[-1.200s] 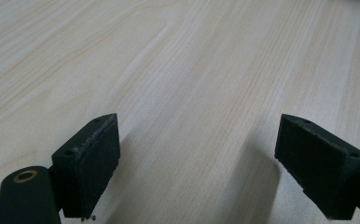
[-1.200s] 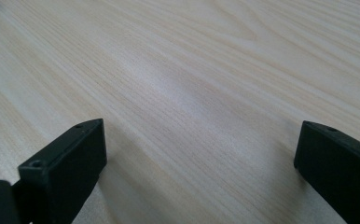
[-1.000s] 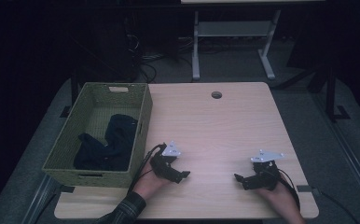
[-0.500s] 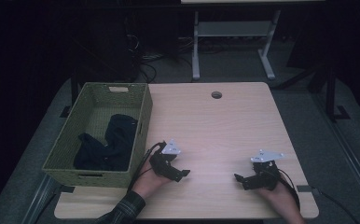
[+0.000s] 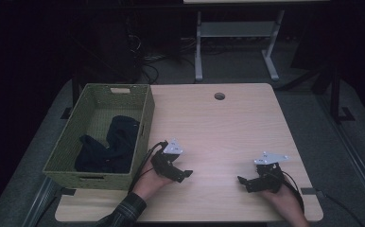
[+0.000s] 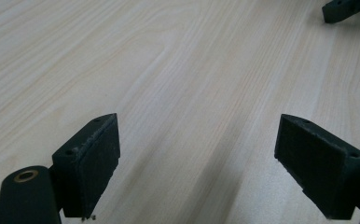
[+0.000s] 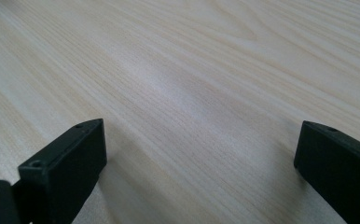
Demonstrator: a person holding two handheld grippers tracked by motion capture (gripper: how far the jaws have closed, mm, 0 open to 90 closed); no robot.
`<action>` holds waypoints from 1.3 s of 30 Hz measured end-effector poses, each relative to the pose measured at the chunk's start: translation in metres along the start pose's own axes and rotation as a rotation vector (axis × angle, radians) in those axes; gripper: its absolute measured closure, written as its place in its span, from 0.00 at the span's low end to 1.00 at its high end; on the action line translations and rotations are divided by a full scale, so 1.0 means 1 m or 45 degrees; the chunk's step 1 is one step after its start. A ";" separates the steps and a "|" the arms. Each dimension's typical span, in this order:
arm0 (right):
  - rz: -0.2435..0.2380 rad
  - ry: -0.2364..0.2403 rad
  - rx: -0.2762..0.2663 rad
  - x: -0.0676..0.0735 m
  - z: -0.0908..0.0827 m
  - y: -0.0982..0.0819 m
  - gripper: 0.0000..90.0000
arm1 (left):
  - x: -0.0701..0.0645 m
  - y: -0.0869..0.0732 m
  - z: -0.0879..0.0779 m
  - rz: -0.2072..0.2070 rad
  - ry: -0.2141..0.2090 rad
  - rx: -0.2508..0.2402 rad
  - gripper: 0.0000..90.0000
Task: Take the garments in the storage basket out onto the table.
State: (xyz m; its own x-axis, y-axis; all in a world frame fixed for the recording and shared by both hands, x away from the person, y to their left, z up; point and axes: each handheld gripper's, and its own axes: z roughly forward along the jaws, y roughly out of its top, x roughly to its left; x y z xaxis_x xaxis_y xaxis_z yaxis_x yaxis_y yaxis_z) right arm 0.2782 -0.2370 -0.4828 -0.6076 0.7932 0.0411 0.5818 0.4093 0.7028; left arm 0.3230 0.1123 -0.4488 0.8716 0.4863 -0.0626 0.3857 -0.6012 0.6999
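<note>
Jaws on my left gripper (image 5: 183,174) sit wide apart, nothing between them, just bare light wooden table (image 5: 228,127). Same deal with my right gripper (image 5: 243,181): spread wide, empty, low over the wood. High view adds the woven green basket (image 5: 143,111) just beside my left hand, dark navy cloth (image 5: 112,146) lying inside it. Left gripper view catches the right gripper's jaw tip (image 6: 346,9) at the top corner.

left gripper (image 5: 183,175): black body, grey three-cornered plate on top, black cable, flat black pads (image 6: 94,161) with small screw holes, brass ring | right gripper (image 5: 245,182): same black build, grey plate, black cable | left sleeve (image 5: 124,213): dark plaid
</note>
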 end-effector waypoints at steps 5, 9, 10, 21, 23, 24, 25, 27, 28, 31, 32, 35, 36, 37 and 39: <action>0.000 -0.001 -0.001 0.000 0.000 0.000 0.02 | -0.001 0.002 -0.003 -0.003 -0.001 -0.008 0.15; 0.001 -0.001 -0.001 0.000 0.000 0.000 0.02 | -0.001 0.004 -0.005 0.002 -0.002 -0.008 0.15; 0.001 -0.001 -0.001 0.000 0.000 0.000 0.02 | -0.002 0.005 -0.005 -0.003 -0.005 -0.004 0.15; 0.000 -0.001 0.000 0.000 0.000 0.000 0.02 | -0.003 0.010 -0.011 0.005 0.003 0.007 0.15; 0.001 -0.001 0.000 0.000 0.000 0.000 0.02 | -0.003 0.011 -0.011 0.008 0.001 0.012 0.15; 0.001 -0.001 -0.001 0.000 0.000 0.000 0.02 | -0.004 0.011 -0.012 -0.001 -0.002 0.007 0.15; 0.000 -0.001 0.000 0.000 0.000 0.000 0.02 | -0.004 0.011 -0.012 -0.007 -0.004 0.000 0.15; 0.000 -0.001 0.000 0.000 0.000 0.000 0.02 | -0.004 0.012 -0.013 0.000 -0.005 0.008 0.15; 0.001 -0.001 -0.001 0.000 0.000 0.000 0.02 | -0.004 0.013 -0.014 0.004 -0.007 0.011 0.15; 0.001 -0.001 0.000 0.000 0.000 0.000 0.02 | -0.005 0.014 -0.015 -0.011 -0.006 0.001 0.15; 0.000 -0.001 -0.001 0.000 0.000 0.000 0.02 | -0.004 0.015 -0.016 0.004 -0.006 0.012 0.15; 0.001 0.000 -0.001 0.000 0.000 0.000 0.02 | -0.005 0.016 -0.017 -0.007 -0.001 -0.006 0.15; 0.001 -0.001 0.000 0.000 0.000 0.000 0.02 | -0.005 0.016 -0.018 -0.010 -0.005 -0.007 0.15; 0.001 -0.001 -0.001 0.000 0.000 0.000 0.02 | -0.004 0.017 -0.019 -0.004 -0.007 -0.003 0.15; 0.001 -0.001 0.000 0.000 0.000 0.000 0.02 | -0.004 0.017 -0.020 -0.010 -0.014 0.002 0.15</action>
State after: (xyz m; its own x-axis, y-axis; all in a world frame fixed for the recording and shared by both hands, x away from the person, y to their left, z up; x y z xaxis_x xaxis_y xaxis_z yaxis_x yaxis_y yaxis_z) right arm 0.2782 -0.2369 -0.4828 -0.6070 0.7937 0.0411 0.5820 0.4087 0.7030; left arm 0.3205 0.1127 -0.4225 0.8717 0.4842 -0.0761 0.3933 -0.5984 0.6980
